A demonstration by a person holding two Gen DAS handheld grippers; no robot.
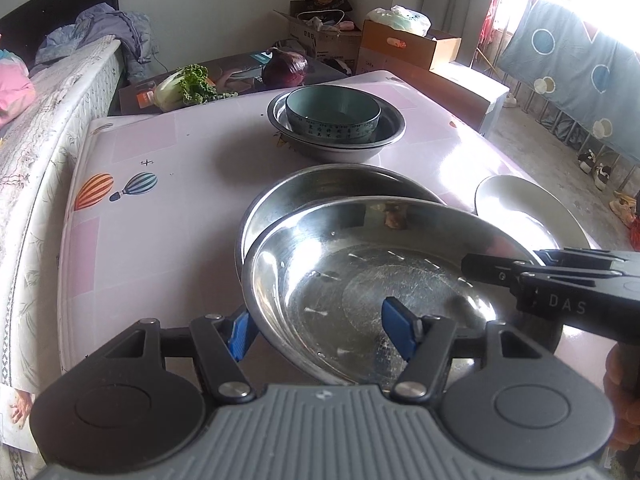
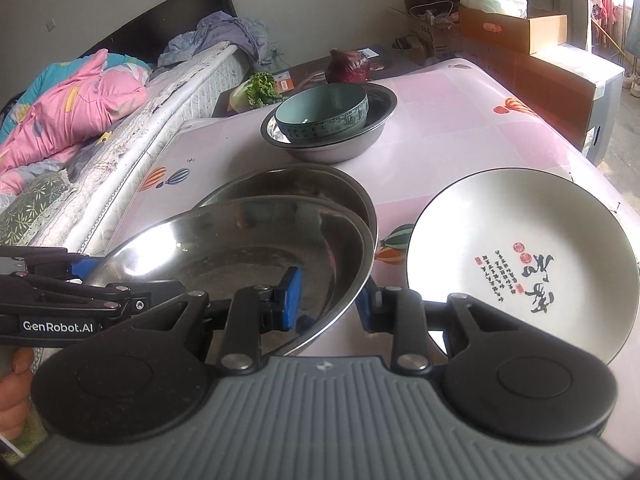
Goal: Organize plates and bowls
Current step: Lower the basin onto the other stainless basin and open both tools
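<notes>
Evidently both the left gripper and right gripper straddle the upper steel plate's rim with jaws apart, so uneven squeezing could tip it clattering against the lower steel plate.

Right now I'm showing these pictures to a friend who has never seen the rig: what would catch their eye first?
Probably the shiny steel plate up front, tilted over a second steel plate, with the left gripper and right gripper each straddling its rim. Next, the white plate with black calligraphy to the right, and farther back the teal bowl sitting inside a steel basin.
</notes>
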